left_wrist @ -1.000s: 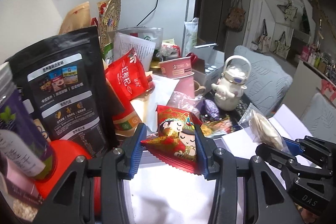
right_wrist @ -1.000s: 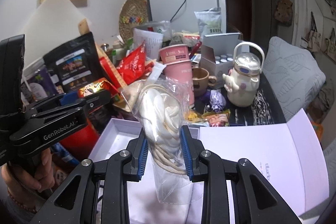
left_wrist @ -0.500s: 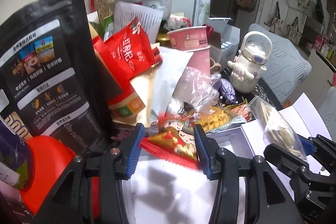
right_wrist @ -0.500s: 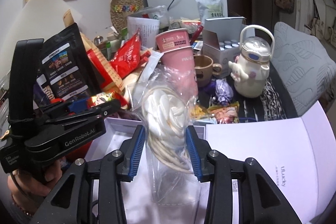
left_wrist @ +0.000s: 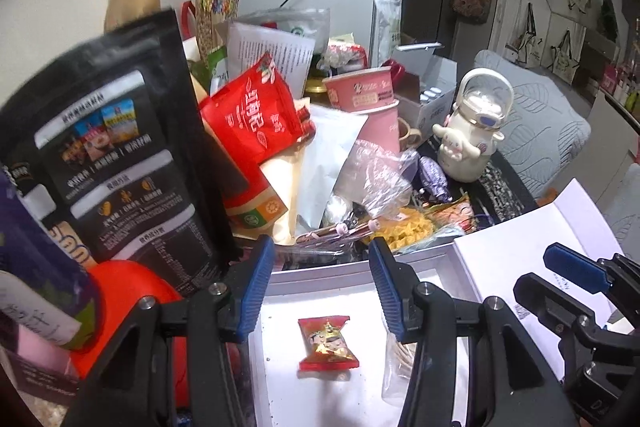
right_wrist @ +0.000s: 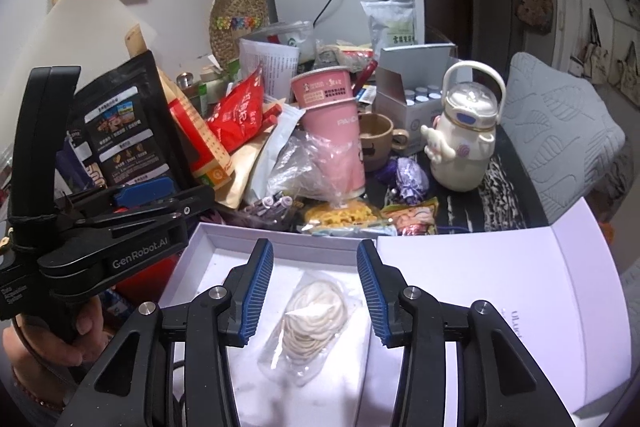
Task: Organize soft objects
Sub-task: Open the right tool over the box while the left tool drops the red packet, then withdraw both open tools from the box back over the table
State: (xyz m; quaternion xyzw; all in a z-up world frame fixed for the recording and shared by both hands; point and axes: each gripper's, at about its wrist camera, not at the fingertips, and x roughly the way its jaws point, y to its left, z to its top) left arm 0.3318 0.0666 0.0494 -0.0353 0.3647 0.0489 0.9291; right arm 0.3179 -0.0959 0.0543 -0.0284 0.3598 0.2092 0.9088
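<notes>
A small red snack packet [left_wrist: 327, 343] lies flat on the floor of the white box [left_wrist: 336, 273]. My left gripper [left_wrist: 322, 289] is open above it, apart from it. A clear bag of white cotton rounds [right_wrist: 312, 321] lies in the same white box [right_wrist: 208, 239]; a part of it shows in the left wrist view [left_wrist: 396, 367]. My right gripper [right_wrist: 316, 291] is open above the bag and holds nothing. The right gripper also shows at the right of the left wrist view [left_wrist: 576, 275], and the left gripper at the left of the right wrist view [right_wrist: 160, 193].
The box's white lid [right_wrist: 500, 291] lies open to the right. Behind the box is a crowded pile: a black pouch [left_wrist: 116, 163], a red bag [left_wrist: 252, 115], stacked pink cups [right_wrist: 332, 135], a white character kettle [right_wrist: 464, 139], loose snack packets [right_wrist: 412, 217] and a red tub [left_wrist: 128, 291].
Both grippers opened. The red snack packet dropped from the left gripper and the bag of cotton rounds from the right gripper; both now lie in the white box.
</notes>
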